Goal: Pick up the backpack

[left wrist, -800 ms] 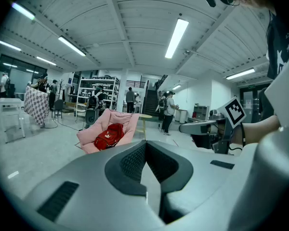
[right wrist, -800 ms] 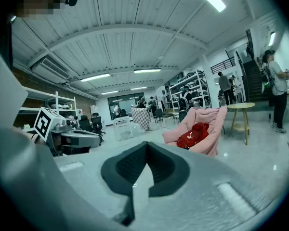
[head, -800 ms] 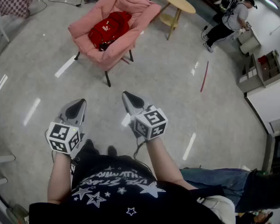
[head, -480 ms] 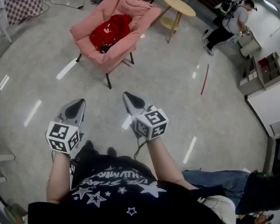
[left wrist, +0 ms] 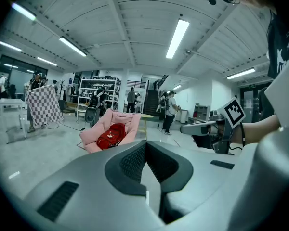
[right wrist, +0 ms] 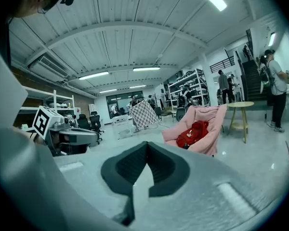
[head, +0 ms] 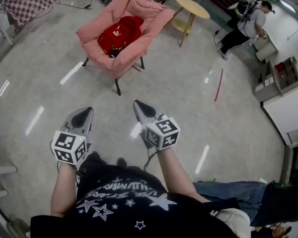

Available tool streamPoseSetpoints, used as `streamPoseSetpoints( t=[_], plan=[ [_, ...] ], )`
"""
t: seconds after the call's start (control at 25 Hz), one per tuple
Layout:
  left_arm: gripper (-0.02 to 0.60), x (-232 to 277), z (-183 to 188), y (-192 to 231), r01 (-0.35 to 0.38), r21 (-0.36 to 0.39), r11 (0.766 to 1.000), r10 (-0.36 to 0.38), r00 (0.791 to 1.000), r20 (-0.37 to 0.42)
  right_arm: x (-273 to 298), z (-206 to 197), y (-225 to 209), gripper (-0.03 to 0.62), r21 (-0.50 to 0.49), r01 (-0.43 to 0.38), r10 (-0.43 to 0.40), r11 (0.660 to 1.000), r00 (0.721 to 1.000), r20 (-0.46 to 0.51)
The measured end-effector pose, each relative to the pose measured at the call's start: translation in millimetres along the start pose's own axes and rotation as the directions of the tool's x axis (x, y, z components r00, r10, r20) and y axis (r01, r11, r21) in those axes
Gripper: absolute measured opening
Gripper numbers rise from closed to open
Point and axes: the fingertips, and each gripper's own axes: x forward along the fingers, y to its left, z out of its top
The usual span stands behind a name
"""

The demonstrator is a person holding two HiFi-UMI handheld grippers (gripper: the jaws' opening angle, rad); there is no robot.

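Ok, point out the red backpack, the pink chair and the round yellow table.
red backpack (head: 120, 32), head view, middle of its front.
pink chair (head: 151, 15), head view, bare cushion beside the backpack.
round table (head: 192, 7), head view, centre of its top.

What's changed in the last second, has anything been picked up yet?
Nothing picked up. The whole head view has drifted slightly, so the pink chair and red backpack on it sit a bit further right. The left gripper and right gripper stay shut and empty, held out over the floor.
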Motion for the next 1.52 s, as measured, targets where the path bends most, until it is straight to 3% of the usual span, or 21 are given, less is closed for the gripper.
streamPoseSetpoints(
  t=[0.24,0.56,0.68,0.88,1.24,1.52],
  plan=[
    [0.008,-3.5,3.0,56.2,0.029,-0.038,0.999,-0.03,0.999,-0.012,35.4,11.1,-3.8,-0.002,0.143,0.113,-0.124,0.983,0.989,0.076],
    [0.008,-14.1,20.1,117.8,0.082,-0.039,0.996,-0.082,0.997,0.003,77.4,21.2,20.5,-0.002,0.21,0.193,-0.21,0.959,0.975,0.066],
    [0.008,-17.1,18.9,131.5,0.106,-0.033,0.994,-0.107,0.994,-0.001,87.8,14.3,29.2,-0.002,0.194,0.214,-0.227,0.957,0.973,0.046],
    [0.008,-21.2,25.4,154.9,0.119,-0.009,0.993,-0.119,0.993,0.01,106.6,9.9,40.9,0.0,0.146,0.224,-0.229,0.964,0.973,0.016],
    [0.008,-4.5,14.5,185.5,0.096,-0.095,0.991,-0.095,0.995,0.014,153.9,-4.1,35.1,0.0,0.146,0.178,-0.176,0.973,0.984,-0.025],
    [0.008,39.8,19.8,242.1,0.021,-0.117,0.993,-0.023,1.0,-0.014,232.4,6.5,5.5,0.0,0.142,0.103,-0.099,0.984,0.994,-0.037]
  ],
)
